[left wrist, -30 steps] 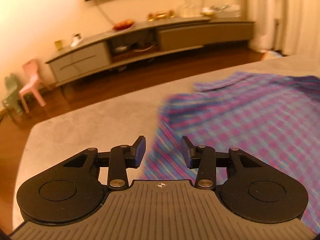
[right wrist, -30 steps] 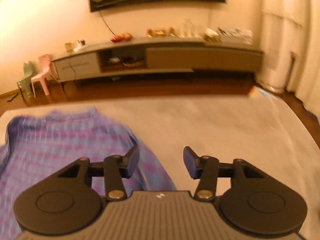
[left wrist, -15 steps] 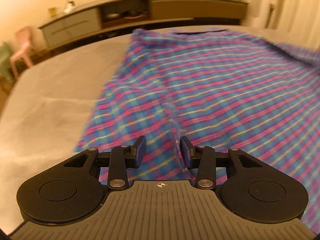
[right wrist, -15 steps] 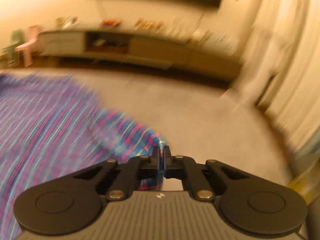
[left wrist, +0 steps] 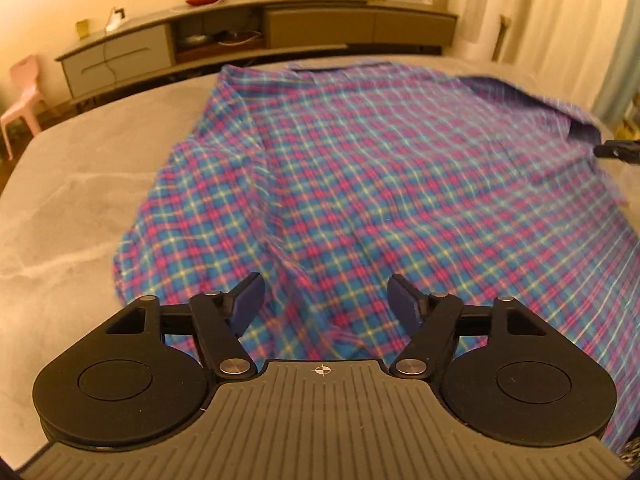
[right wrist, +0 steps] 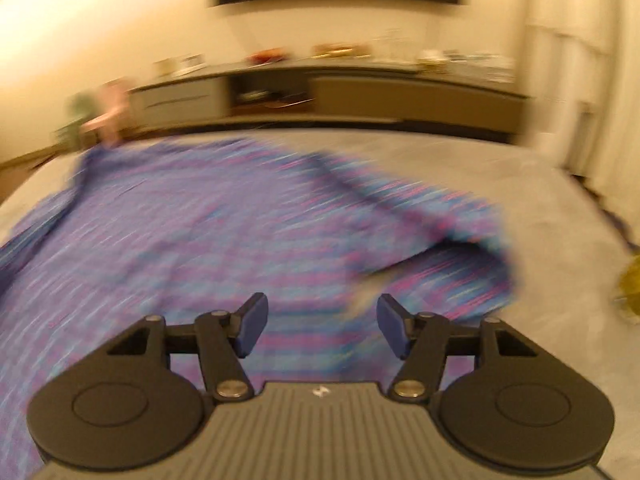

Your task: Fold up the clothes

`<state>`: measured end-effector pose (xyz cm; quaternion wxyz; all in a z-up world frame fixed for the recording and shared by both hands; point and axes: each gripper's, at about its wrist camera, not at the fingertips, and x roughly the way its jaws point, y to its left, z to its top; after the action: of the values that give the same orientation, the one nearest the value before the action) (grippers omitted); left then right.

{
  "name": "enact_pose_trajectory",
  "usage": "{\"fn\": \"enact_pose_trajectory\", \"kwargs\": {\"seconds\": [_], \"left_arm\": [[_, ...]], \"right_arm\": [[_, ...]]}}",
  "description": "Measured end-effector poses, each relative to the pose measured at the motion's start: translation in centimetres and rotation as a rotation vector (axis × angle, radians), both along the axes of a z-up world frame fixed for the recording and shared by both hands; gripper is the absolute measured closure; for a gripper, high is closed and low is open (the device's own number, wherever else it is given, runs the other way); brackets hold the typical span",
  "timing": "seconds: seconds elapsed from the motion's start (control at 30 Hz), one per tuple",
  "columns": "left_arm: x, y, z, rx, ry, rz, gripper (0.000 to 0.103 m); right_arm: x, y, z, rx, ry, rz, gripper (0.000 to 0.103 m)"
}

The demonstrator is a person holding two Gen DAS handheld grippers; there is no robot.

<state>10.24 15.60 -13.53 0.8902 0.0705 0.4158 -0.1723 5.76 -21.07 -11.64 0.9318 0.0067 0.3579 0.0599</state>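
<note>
A blue, pink and yellow plaid shirt [left wrist: 380, 176] lies spread over the grey marbled table [left wrist: 68, 200]. My left gripper [left wrist: 326, 304] hovers over the shirt's near left edge, its jaws opening, with a raised crease of cloth below the gap and no pad pressing on it. In the blurred right wrist view the same shirt [right wrist: 200, 240] fills the left and middle, its right part folded over in a loose flap. My right gripper [right wrist: 320, 328] is above the near hem, jaws opening, nothing pinched. A black part of the right gripper [left wrist: 618, 151] shows at the left view's right edge.
Behind the table runs a long low grey cabinet [left wrist: 256, 36] with dishes and fruit on top. A small pink chair [left wrist: 22, 100] stands at the far left. Curtains [left wrist: 560, 20] hang at the right. A yellowish object [right wrist: 630, 284] lies off the table's right side.
Both grippers have opened and let go of the cloth: the right one was shut on the shirt's edge half a second ago. The shirt now lies spread wider under both views.
</note>
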Motion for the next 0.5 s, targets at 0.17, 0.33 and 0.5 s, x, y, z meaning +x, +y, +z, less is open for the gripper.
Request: {"fn": "enact_pose_trajectory", "kwargs": {"seconds": [0.17,0.33,0.5], "left_arm": [[2.0,1.4,-0.9,0.038,0.010,0.093,0.103],[7.1,11.4,5.4,-0.109,-0.112,0.390,0.103],[11.2,23.1,7.9,-0.106,-0.115,0.759,0.084]], "right_arm": [[-1.3,4.5,-0.6,-0.151,0.012,0.147,0.037],[-0.3,3.9,-1.2,-0.168,0.080,0.125,0.038],[0.0,2.0,-1.1,-0.090,0.097,0.081,0.037]]}}
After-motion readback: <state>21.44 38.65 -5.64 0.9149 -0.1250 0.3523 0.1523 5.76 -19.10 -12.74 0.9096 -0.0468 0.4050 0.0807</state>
